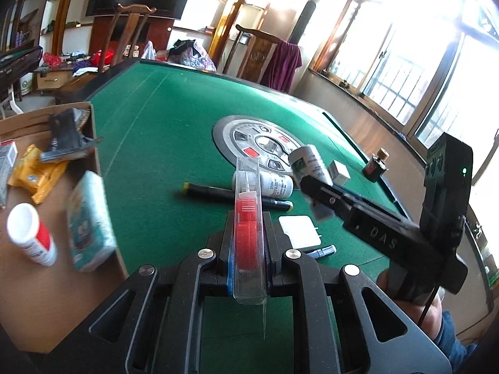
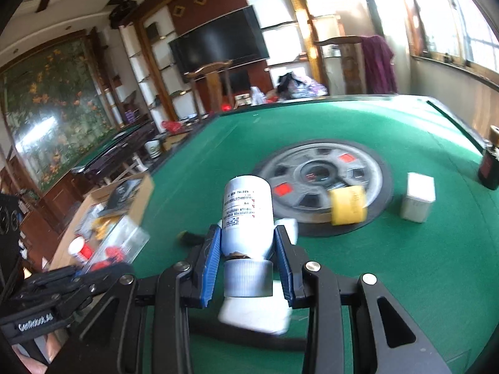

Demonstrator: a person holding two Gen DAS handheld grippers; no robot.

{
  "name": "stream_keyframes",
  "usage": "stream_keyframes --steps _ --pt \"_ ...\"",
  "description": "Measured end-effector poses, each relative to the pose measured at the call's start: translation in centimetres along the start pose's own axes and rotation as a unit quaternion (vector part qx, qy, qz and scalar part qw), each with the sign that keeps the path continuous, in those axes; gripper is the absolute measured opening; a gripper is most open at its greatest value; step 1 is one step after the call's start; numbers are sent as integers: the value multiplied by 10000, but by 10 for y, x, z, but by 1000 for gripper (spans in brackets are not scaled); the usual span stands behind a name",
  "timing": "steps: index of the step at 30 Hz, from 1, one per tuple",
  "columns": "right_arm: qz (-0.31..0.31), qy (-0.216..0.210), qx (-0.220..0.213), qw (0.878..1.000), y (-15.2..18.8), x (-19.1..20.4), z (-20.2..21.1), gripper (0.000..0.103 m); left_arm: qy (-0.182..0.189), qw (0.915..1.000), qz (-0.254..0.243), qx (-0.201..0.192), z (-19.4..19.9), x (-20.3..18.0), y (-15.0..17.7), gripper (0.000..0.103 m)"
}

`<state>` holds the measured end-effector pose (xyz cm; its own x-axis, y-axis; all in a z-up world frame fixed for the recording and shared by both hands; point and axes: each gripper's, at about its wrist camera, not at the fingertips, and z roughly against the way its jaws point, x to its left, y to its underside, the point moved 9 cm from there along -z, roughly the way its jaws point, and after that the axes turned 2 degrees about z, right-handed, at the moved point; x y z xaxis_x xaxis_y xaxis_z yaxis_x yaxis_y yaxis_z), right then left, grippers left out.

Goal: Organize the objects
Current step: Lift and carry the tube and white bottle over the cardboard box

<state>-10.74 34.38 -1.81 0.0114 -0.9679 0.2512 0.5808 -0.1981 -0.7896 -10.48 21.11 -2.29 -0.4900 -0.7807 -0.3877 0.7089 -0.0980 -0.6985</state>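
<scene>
Both grippers loaded, mid-carry toward the cardboard box (image 1: 93, 143) at the bench (image 1: 162, 118) edge: left gripper (image 1: 248, 243) jaws closed on a clear case with red insert (image 1: 248, 233); right gripper (image 2: 248, 258) jaws closed on a white bottle (image 2: 248, 215), both lifted off the felt. Next move, by my judgement: bring each over the box and release clear of contents. Count on bench: one black marker (image 1: 218, 191), one more white bottle (image 1: 277, 184), one small white box (image 2: 418, 198), one yellow roll (image 2: 347, 205), one dark bottle (image 2: 489, 165).

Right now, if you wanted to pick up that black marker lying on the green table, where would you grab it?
Probably mid-barrel, from above. The black marker lies flat on the green table, so fingers can straddle its narrow width. Its right end is hidden behind the clear case from this view, near a lying white bottle; the left half looks freer.
</scene>
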Motion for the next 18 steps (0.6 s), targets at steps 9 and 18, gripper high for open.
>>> stream_keyframes --steps 9,18 --pt "462 -411 273 9977 15 75 -7 34 -117 9989 374 -263 41 45 -1 13" --pt "741 -786 563 9926 31 126 -12 34 -301 9939 745 -750 88 95 -11 13"
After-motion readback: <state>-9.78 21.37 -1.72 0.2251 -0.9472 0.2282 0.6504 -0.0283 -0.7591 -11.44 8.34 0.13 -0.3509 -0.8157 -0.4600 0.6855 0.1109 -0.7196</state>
